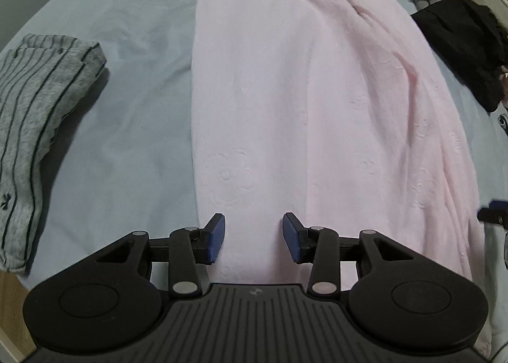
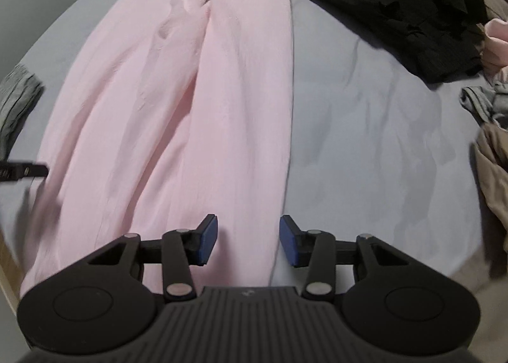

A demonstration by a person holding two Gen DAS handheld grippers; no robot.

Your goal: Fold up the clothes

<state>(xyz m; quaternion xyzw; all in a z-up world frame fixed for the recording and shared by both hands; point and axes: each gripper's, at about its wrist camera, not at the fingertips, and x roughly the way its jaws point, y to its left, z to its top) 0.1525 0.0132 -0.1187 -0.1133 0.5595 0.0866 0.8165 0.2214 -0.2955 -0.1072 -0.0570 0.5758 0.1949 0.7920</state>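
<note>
Both hand-held grippers, left (image 1: 254,236) and right (image 2: 248,240), jaws apart over pink trousers (image 1: 285,109); no legible writing.

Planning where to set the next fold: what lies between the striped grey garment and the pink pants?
Only bare blue bedsheet separates the striped grey garment from the pink pants, seen in the left wrist view.

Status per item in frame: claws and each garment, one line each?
left claw: open, empty, over the near end of the pink garment
right claw: open, empty, at the pink garment's right edge
pink garment: laid out long on the bed, wrinkled, not folded
grey striped garment: folded, set aside
black garment: crumpled, unfolded
beige garment: heaped, unfolded
</note>
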